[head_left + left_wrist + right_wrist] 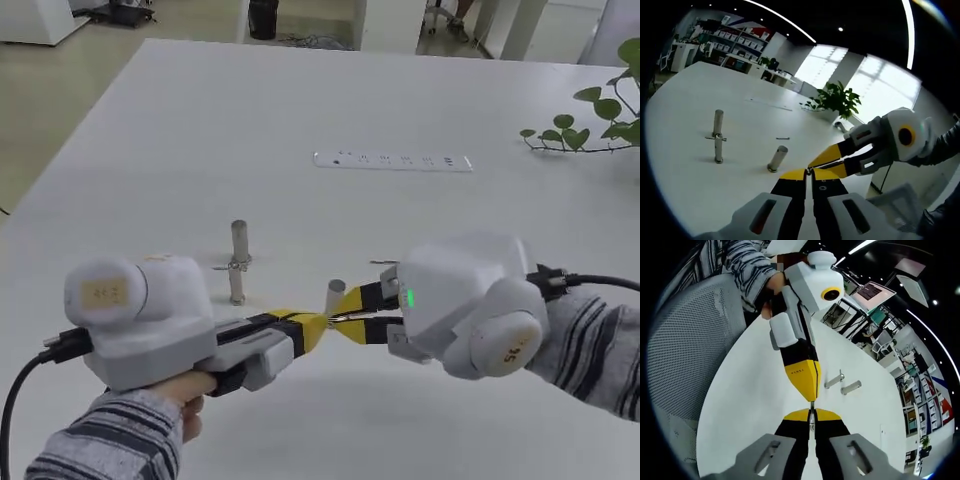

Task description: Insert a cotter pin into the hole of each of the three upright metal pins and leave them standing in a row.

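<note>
Up close, the left gripper [809, 172] and the right gripper [811, 416] meet tip to tip over the white table [450, 90]. The right jaws pinch a thin cotter pin [811, 425]. The left jaws are squeezed together at its other end. Just behind them stands one metal pin [336, 297]. Farther back stand two other pins [237, 285].

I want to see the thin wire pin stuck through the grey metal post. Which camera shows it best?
The left gripper view: the thin wire cotter pin crosses the grey metal post against bare table. The head view shows it smaller; the right gripper view shows the posts tiny and sideways.
</note>
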The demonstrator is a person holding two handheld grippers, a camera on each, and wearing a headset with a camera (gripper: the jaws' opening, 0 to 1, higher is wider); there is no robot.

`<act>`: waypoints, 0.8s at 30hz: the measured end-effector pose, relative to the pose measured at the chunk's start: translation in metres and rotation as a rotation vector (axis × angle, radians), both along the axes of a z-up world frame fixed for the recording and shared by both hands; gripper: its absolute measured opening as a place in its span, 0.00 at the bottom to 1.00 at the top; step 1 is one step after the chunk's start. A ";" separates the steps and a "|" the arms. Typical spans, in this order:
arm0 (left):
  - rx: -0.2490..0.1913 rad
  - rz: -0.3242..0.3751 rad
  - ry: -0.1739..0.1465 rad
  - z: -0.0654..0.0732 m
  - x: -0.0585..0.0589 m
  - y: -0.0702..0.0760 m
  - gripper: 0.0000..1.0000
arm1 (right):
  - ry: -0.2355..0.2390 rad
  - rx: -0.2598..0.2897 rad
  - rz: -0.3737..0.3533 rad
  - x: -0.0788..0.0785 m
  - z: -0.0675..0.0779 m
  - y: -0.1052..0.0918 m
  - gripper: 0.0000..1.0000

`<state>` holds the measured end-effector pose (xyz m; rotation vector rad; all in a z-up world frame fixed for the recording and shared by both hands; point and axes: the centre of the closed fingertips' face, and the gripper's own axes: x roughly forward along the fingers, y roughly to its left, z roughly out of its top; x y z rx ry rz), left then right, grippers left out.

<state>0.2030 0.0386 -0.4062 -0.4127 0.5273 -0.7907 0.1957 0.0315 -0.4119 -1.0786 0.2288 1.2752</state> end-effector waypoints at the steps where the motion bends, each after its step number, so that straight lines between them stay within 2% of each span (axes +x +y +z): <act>1: -0.003 -0.006 -0.002 0.000 0.000 0.000 0.00 | 0.001 0.001 -0.004 0.000 0.000 0.000 0.00; 3: -0.001 -0.017 -0.011 0.001 -0.001 -0.001 0.00 | 0.009 0.006 -0.011 -0.001 0.000 0.000 0.00; 6: 0.019 -0.038 -0.042 0.002 -0.003 -0.002 0.00 | 0.033 0.016 -0.031 -0.001 0.001 -0.001 0.00; 7: 0.036 -0.042 -0.054 0.003 -0.004 -0.002 0.00 | 0.048 0.018 -0.040 -0.002 0.000 -0.001 0.00; 9: 0.064 -0.058 -0.084 0.004 -0.005 -0.002 0.00 | 0.047 0.018 -0.035 -0.002 0.000 -0.001 0.00; 11: 0.077 -0.070 -0.089 0.004 -0.007 -0.003 0.00 | 0.056 0.010 -0.039 -0.003 -0.002 -0.002 0.00; 13: 0.102 -0.088 -0.111 0.004 -0.008 -0.003 0.00 | 0.073 0.012 -0.048 -0.003 -0.003 -0.002 0.00; 16: 0.134 -0.119 -0.159 0.006 -0.010 -0.005 0.00 | 0.105 0.031 -0.076 -0.003 -0.004 -0.004 0.00; 20: 0.170 -0.154 -0.202 0.005 -0.013 -0.006 0.00 | 0.135 0.044 -0.094 -0.003 -0.004 -0.007 0.01; 22: 0.192 -0.183 -0.242 0.006 -0.015 -0.007 0.00 | 0.163 0.060 -0.110 -0.003 -0.004 -0.008 0.02; 24: 0.206 -0.201 -0.260 0.006 -0.015 -0.007 0.00 | 0.188 0.077 -0.120 -0.004 -0.004 -0.009 0.03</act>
